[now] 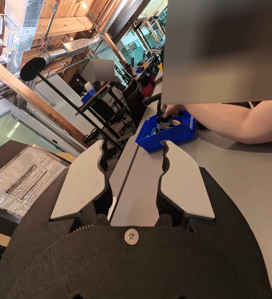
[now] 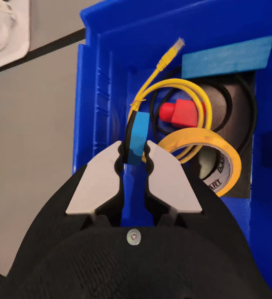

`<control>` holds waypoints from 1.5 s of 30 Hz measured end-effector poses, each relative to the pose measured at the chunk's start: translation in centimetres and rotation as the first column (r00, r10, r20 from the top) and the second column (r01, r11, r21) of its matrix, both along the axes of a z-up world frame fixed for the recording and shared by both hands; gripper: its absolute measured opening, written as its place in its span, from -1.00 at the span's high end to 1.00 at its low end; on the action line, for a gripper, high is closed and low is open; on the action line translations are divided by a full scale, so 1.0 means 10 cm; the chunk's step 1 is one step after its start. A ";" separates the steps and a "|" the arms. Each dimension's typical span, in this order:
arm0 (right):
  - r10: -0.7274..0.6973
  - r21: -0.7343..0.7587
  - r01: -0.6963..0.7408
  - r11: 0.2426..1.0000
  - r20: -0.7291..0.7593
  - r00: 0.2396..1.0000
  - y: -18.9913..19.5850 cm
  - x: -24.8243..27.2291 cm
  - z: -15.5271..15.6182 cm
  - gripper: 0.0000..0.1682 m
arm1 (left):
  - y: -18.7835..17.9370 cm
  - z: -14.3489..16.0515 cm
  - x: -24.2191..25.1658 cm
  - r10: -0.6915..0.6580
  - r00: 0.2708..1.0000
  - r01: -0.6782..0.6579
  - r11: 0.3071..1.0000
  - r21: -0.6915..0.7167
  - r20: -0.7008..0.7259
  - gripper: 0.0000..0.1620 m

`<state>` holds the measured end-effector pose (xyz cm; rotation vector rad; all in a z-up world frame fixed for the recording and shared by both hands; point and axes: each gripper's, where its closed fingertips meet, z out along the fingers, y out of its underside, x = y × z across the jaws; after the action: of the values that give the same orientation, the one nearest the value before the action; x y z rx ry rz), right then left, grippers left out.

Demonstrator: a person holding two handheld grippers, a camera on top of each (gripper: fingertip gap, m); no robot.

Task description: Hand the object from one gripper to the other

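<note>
The left tongs (image 1: 134, 159) gape wide and empty above the grey bench (image 1: 229, 186), well short of the blue bin (image 1: 172, 137) ahead. A bare forearm (image 1: 239, 123) reaches over that bin. Inside the bin, the right tongs (image 2: 134, 151) are pinched narrow on a black strip with blue tape (image 2: 137, 137) standing on edge. To its right lie a coiled yellow cable (image 2: 172, 84), a red block (image 2: 180, 113) and a yellow tape roll (image 2: 201, 137).
</note>
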<state>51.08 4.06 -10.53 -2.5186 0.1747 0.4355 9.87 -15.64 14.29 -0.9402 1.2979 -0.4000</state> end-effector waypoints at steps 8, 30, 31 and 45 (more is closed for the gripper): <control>-0.179 0.294 0.149 0.944 0.078 0.981 -0.07 0.27 0.81 0.46 | 0.43 0.06 -0.50 0.309 0.950 -0.308 0.951 -0.029 0.034 0.15; -0.097 0.705 0.054 0.708 0.021 0.995 -0.24 -0.35 2.07 0.47 | 1.67 -2.40 -3.13 0.599 0.261 -0.781 -0.330 -0.531 -0.757 0.12; -0.094 0.703 0.049 0.710 0.026 0.995 -0.24 -0.37 2.06 0.47 | 1.67 -2.43 -3.11 0.597 0.294 -0.753 -0.336 -0.565 -0.747 0.13; -0.047 0.683 -0.016 0.730 0.074 0.996 -0.18 -0.55 2.02 0.47 | 1.64 -2.80 -2.96 0.447 0.423 -0.617 -0.495 -0.612 -0.788 0.02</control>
<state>45.61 2.27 9.64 -1.7897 -0.0078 0.3050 -19.75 0.81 -13.68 -2.9035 -0.0411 -0.2757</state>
